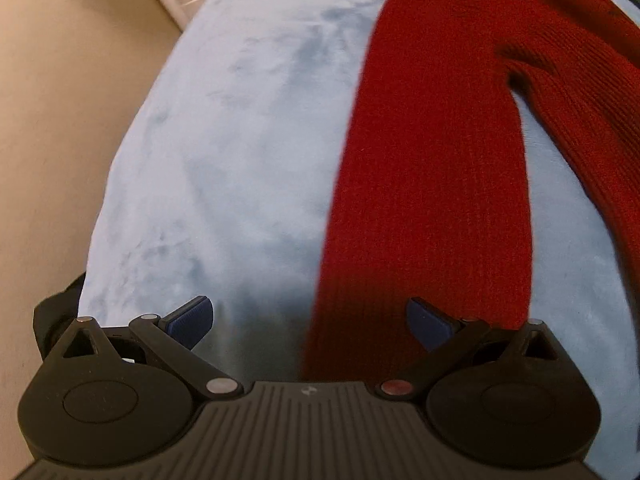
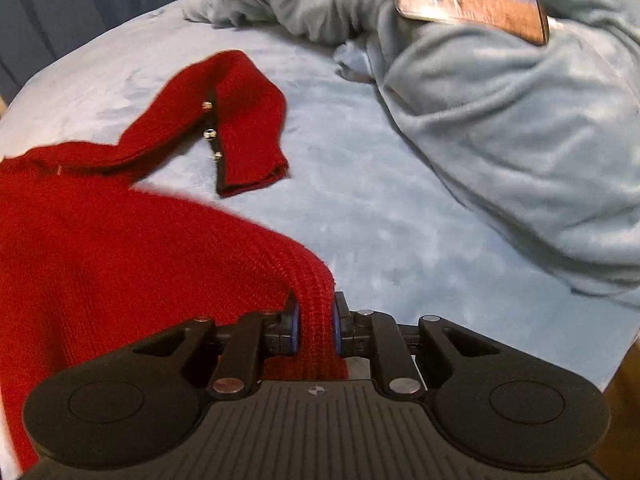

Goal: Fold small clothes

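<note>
**Right claw pinches red knit; left hangs open over a sleeve**

Right gripper (image 2: 314,318): jaws clamped on a bunched fold of the red sweater (image 2: 120,264). Knit is squeezed between the blue pads (image 2: 295,324) and runs back toward the gripper body. No gap visible, so it's a firm pinch. Prob. an edge or corner of the garment body, grabbed so it can be drawn across for a fold; can't tell which edge exactly.

Left gripper (image 1: 310,320): jaws wide, nothing between the pads. It hangs over the blue blanket (image 1: 224,160), w/ a long red strip of the sweater (image 1: 432,184) passing under its right finger. Not touching the cloth as far as I can see. Looks staged to take a second hold, since a fold needs two anchor pts to stay square.

Where the sweater is: spread on the blanket-covered bed, mostly to the left in the right wrist view. One sleeve (image 2: 240,120) lies apart, bent, cuff toward the camera, small metal buttons (image 2: 209,134) along a dark-edged slit. Still unfolded overall.

Other stuff: rumpled blanket heap (image 2: 500,128) at far right, w/ a phone (image 2: 472,4) resting on top, well apart from the sweater. Floor (image 1: 60,140) shows past the bed edge.

Risk, my guess: loose knit stretches under a one-pt pull.
</note>
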Action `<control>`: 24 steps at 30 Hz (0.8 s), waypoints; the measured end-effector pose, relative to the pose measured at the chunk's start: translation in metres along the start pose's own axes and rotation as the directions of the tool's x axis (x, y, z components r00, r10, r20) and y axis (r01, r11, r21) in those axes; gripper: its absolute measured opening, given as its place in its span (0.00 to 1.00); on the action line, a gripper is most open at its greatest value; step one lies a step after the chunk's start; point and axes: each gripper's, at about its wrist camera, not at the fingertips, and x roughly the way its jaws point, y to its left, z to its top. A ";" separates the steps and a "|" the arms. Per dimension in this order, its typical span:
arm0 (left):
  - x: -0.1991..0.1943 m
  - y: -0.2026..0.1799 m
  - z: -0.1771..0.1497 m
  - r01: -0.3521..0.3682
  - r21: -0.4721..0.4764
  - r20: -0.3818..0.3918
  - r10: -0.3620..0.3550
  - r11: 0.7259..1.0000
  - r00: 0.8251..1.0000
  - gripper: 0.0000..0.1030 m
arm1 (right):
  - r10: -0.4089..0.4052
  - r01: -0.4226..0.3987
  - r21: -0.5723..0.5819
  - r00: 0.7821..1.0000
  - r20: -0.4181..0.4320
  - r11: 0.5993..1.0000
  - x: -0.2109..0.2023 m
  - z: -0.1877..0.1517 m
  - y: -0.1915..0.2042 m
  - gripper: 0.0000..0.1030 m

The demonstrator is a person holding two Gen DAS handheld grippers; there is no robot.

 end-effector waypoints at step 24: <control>-0.027 -0.166 -0.006 0.635 -0.157 -0.152 -0.654 0.756 0.741 0.40 | 0.001 0.001 0.027 0.999 -0.050 1.000 0.025 -0.015 -0.020 0.24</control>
